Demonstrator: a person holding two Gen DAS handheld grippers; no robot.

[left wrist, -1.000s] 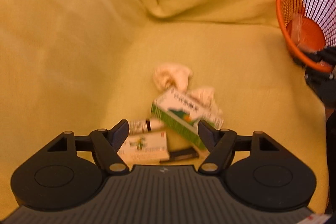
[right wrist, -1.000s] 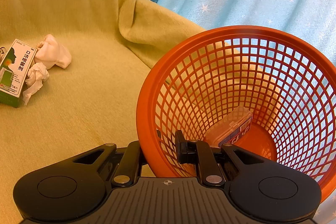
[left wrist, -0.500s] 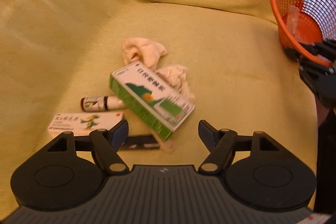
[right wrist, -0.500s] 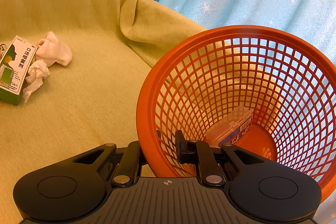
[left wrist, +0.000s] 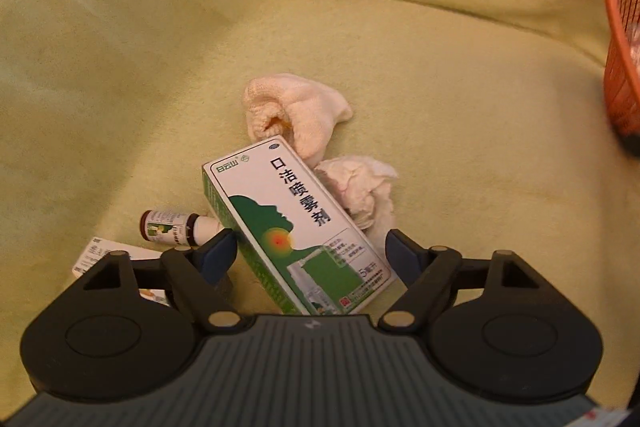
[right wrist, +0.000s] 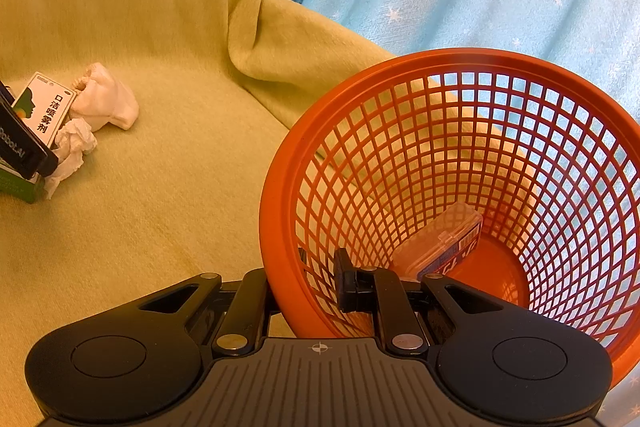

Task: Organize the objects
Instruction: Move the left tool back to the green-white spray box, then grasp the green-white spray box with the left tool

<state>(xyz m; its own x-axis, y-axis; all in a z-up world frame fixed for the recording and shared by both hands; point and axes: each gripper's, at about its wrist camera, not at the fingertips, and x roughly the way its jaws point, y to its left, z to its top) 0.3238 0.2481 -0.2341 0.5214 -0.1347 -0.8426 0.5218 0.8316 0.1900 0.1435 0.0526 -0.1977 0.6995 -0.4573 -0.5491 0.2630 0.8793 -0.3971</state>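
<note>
Straddling the green-and-white spray box (left wrist: 296,227), my left hand-held gripper (left wrist: 310,251) stands wide apart; closing on its long sides comes next, I judge. Right hand-held gripper (right wrist: 304,279) is clamped on the orange basket (right wrist: 288,163) rim, well right of the box. Crumpled tissues (left wrist: 360,187) touch the box.

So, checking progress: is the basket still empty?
No. The basket holds a clear plastic case near its bottom.

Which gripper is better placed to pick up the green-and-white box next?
Left. The left gripper is open with its jaws on either side of the box. The right gripper is shut on the basket rim, away from the box.
</note>
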